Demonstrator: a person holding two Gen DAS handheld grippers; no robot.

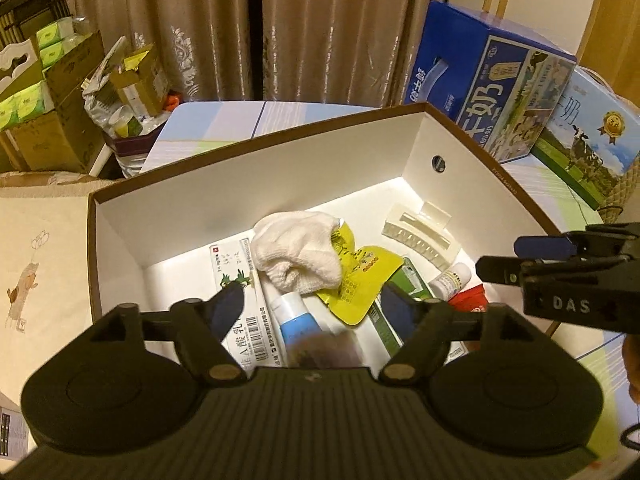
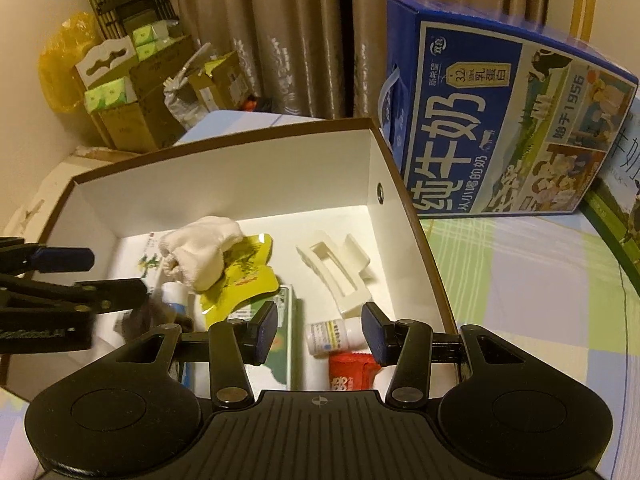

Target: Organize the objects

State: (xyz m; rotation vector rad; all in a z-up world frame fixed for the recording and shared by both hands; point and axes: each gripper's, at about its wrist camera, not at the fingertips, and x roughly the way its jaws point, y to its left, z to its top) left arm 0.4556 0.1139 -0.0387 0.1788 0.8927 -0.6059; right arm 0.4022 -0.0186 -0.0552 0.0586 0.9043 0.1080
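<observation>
Both grippers hang over the white-walled, brown-rimmed cardboard box point(image 1: 200, 208), the left gripper point(image 1: 316, 308) with its blue-padded fingers spread wide and holding nothing, a glossy white-and-blue tube point(image 1: 294, 320) between its tips and a crumpled white cloth point(image 1: 296, 256) just beyond. The right gripper point(image 2: 320, 330) is spread too, a small white bottle point(image 2: 332, 334) lying between its pads, a ribbed cream hair claw point(image 2: 336, 272) ahead, a shiny yellow pouch point(image 2: 240, 280) off its left finger.

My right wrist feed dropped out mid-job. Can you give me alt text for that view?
The open right claw hovers over a white-lined cardboard box, above a small white bottle and a red packet. Further in lie a cream hair clip, a yellow pouch and a white sock. The left claw enters at left.
</observation>
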